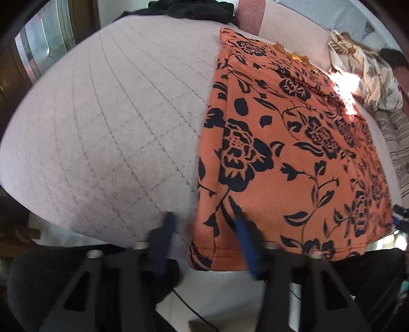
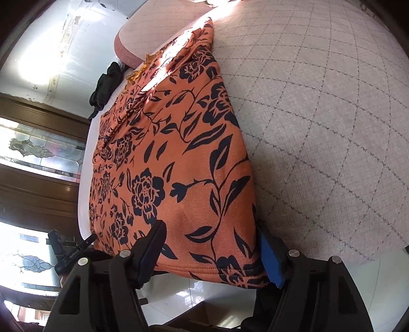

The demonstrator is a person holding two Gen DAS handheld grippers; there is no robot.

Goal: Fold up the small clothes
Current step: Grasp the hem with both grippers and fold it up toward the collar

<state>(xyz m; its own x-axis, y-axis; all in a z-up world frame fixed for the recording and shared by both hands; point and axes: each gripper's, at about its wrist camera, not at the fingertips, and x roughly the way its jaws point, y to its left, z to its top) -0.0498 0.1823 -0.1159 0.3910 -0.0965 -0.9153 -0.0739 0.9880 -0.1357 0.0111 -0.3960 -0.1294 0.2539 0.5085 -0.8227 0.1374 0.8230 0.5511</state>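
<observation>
Orange fabric printed with black flowers and vines, the garment (image 1: 288, 143) lies spread flat on a bed (image 1: 107, 122) covered in a pale quilted spread with a stitched diamond grid. Its hemmed near edge hangs slightly over the bed's near edge, above a glossy white floor (image 1: 225, 293).

At the garment's near left corner is the left hand-held gripper (image 1: 202, 237). One blue-padded finger lies over the orange cloth just inside the hem; the other finger rests on the bare quilt just beside the garment's left edge. The jaws stand somewhat apart with the cloth's corner edge between them, and the pads do not look pressed together on it. The fingers are blurred, so the exact contact cannot be told.

At the garment's near right corner is the right hand-held gripper (image 2: 209, 250), jaws wide. Its dark finger lies on top of the cloth, well inside the hem, and its blue-padded finger (image 2: 271, 258) sits at the garment's right edge, touching or just beside it. A broad stretch of hem lies between the two fingers, unpinched.

Beyond the garment's far end sits a pink cushion (image 1: 249, 15), with a heap of dark clothing (image 1: 191, 9) beside it. To the garment's right, near its far end, a cream patterned cloth (image 1: 365, 74) lies crumpled.
</observation>
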